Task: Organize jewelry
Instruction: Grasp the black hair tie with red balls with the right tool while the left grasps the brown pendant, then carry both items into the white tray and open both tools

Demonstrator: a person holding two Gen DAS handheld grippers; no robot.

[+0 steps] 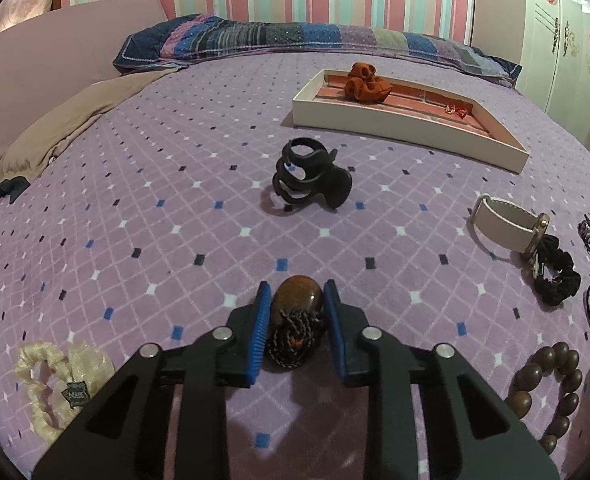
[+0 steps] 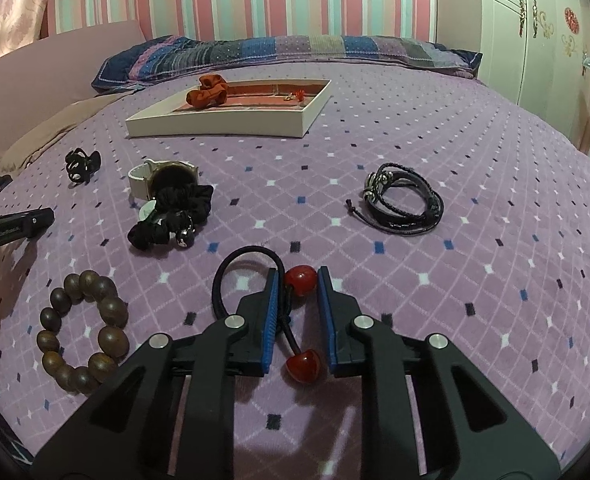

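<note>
We have hardly begun — the tray at 12 o'clock holds only an orange scrunchie and small red pieces. Our left gripper pinches the brown stone pendant; our right gripper pinches the red-bead hair tie. The rest lies scattered on the bed.

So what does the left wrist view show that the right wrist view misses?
Left wrist only: the left gripper closed on a brown stone pendant, and a cream scrunchie.
Right wrist only: the right gripper around a red-bead hair tie, and a black cord bracelet.
Both: the tray, claw clip, watch and wooden bead bracelet.
</note>
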